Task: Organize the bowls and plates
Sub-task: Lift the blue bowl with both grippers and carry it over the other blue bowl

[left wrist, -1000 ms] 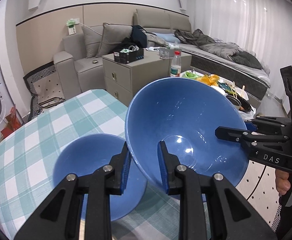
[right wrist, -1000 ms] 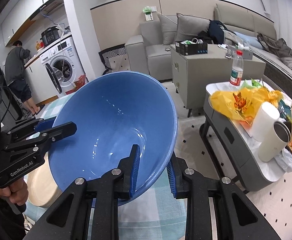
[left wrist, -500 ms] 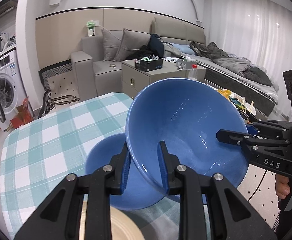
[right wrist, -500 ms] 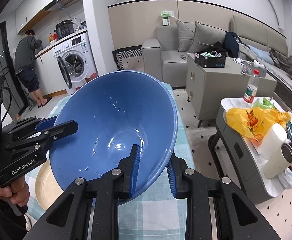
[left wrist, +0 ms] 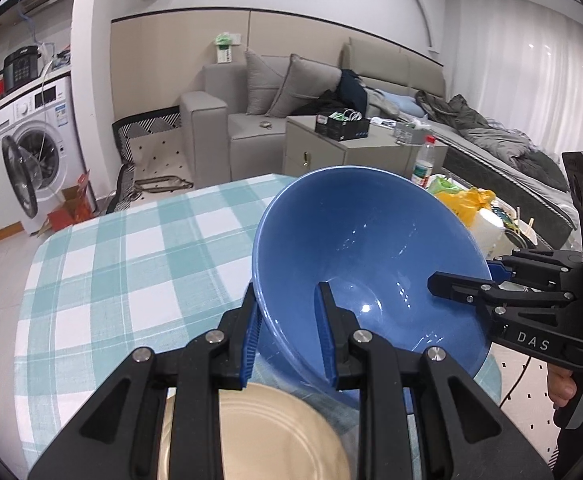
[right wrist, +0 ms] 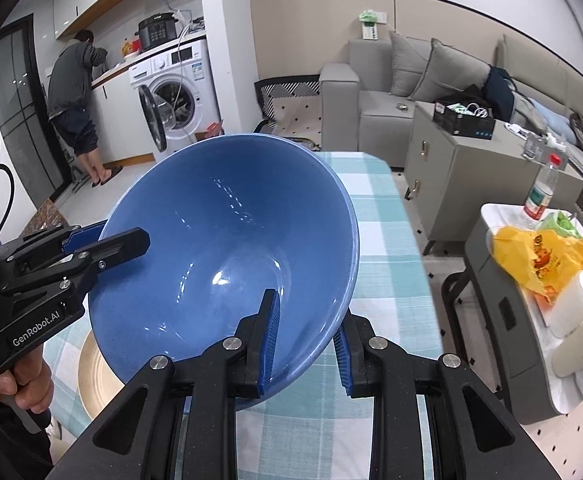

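A blue bowl (left wrist: 371,256) is being held above a table (left wrist: 131,264) covered in a teal and white checked cloth, gripped from two opposite sides at once. Its rim is being pinched by the left gripper (left wrist: 289,332), whose jaws are closed narrowly on the wall, one finger inside the bowl and one outside. The opposite rim is being clamped in the same way by the right gripper (right wrist: 305,340), one blue-padded finger inside and one outside.

The bowl is being carried tilted rather than level. In the left wrist view its opening is being turned up and toward the camera, with the far rim higher than the near rim. In the right wrist view the opening is likewise being presented to the camera, the base pointing down toward the cloth.

A beige plate (left wrist: 267,432) is lying on the table below the bowl, partly hidden by the left gripper's fingers; it is being seen again under the bowl's left edge (right wrist: 93,376) in the right wrist view.
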Demonstrator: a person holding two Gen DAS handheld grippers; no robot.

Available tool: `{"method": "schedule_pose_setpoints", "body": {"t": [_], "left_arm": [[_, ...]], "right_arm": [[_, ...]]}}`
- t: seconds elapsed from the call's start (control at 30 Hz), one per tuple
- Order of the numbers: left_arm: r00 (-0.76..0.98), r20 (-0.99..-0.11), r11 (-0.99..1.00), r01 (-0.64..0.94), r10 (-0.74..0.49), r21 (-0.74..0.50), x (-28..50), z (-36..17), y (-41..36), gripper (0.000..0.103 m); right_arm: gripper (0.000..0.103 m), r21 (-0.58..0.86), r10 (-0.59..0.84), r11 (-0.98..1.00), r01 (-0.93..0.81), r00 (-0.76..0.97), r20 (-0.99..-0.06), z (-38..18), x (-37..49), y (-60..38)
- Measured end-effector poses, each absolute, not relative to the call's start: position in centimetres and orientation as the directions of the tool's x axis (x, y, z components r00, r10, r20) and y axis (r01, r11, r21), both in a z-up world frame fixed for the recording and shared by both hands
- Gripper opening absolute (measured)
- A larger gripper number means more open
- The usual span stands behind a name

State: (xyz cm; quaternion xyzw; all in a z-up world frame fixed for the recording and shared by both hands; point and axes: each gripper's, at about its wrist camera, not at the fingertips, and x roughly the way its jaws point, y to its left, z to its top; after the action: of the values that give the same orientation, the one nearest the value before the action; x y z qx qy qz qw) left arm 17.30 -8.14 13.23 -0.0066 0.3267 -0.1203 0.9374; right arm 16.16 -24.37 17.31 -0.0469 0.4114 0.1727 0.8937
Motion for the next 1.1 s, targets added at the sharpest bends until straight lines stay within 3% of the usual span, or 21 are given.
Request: {"method": "schedule_pose_setpoints", "body": {"t": [1.1], "left_arm": [[0.697, -0.699, 0.982, 0.186, -0.161, -0.041, 20.4, 8.3, -8.8, 0.025]], "right_arm": [[0.026, -0.010, 0.190, 0.941, -0.338, 0.554, -0.811, 11.9, 19.1, -21.8]]}}
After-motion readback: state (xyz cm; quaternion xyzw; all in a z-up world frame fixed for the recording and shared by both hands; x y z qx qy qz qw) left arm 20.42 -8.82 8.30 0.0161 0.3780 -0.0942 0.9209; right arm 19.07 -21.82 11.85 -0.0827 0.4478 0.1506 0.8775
